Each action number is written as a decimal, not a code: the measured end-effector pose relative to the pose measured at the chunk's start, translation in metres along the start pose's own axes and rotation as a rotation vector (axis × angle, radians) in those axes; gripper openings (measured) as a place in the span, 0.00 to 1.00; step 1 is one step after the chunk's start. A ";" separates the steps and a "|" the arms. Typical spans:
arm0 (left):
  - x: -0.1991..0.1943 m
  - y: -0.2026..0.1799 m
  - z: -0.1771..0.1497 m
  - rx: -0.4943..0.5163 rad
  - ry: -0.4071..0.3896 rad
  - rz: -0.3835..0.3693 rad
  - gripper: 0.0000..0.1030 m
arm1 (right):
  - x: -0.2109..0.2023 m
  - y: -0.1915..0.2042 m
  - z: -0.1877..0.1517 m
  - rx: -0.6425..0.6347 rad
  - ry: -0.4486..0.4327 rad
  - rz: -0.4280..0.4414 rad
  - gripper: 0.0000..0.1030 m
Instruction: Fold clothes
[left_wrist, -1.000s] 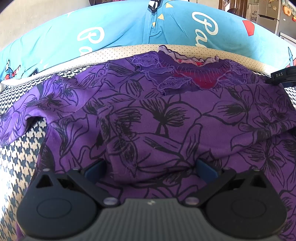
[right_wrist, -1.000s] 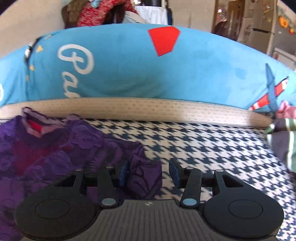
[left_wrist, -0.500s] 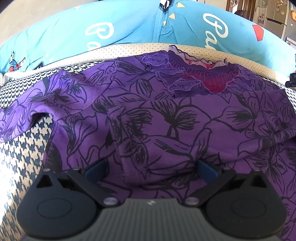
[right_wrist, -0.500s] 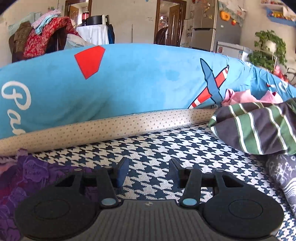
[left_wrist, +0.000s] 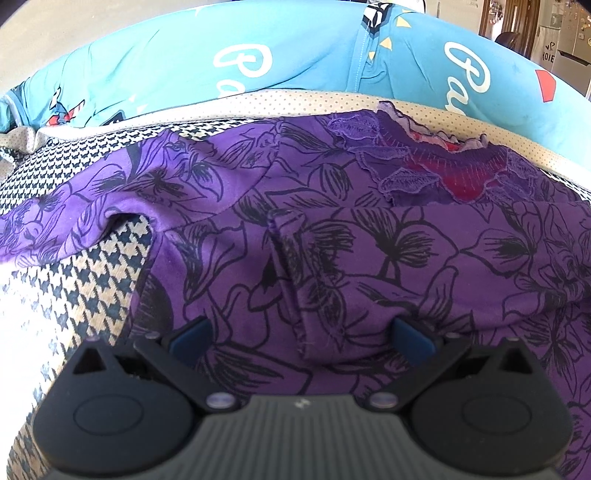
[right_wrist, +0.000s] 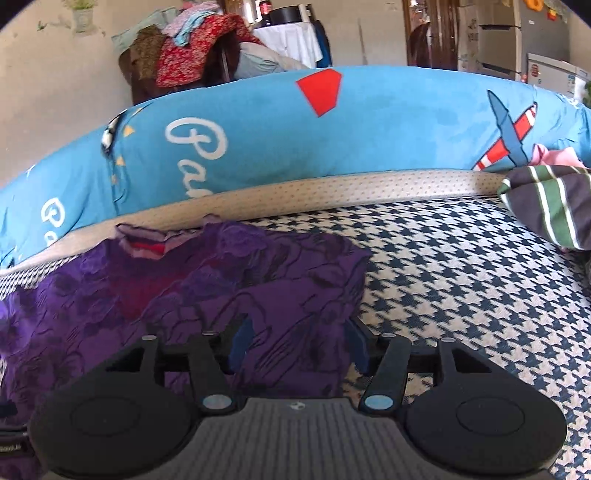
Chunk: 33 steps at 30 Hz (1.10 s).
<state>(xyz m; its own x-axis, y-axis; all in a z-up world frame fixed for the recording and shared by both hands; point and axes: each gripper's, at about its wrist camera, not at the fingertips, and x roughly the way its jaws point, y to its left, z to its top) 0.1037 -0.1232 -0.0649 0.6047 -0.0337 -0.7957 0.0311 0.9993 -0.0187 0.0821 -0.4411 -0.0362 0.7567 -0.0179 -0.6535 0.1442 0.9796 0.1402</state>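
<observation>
Both tools, left (left_wrist: 301, 338) and right (right_wrist: 297, 345), spread wide around purple blouse (left_wrist: 369, 266); "Pa…" on blue cushion (right_wrist: 280, 147).

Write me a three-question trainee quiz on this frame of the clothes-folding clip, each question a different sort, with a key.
1. True or false: the left gripper has its fingers spread wide over the purple floral top.
2. Which lies at the far right of the right wrist view? A) green-striped garment B) yellow towel C) white sock
3. Fill in: the top rests on a ____-patterned cover.

Key: 1 true. 2 A. 3 houndstooth.
</observation>
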 end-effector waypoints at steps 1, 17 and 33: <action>-0.001 0.003 0.000 -0.008 0.002 0.001 1.00 | -0.001 0.007 -0.005 -0.020 0.004 0.002 0.54; -0.008 0.061 0.006 -0.140 0.023 0.074 1.00 | 0.022 0.057 -0.041 -0.174 0.133 -0.071 0.68; 0.000 0.158 0.003 -0.362 0.074 0.292 1.00 | 0.007 0.081 -0.086 -0.091 -0.123 -0.225 0.75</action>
<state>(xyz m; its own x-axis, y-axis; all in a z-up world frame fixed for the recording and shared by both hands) 0.1109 0.0351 -0.0661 0.4878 0.2377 -0.8400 -0.4198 0.9075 0.0130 0.0445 -0.3446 -0.0930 0.7845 -0.2558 -0.5649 0.2635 0.9621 -0.0698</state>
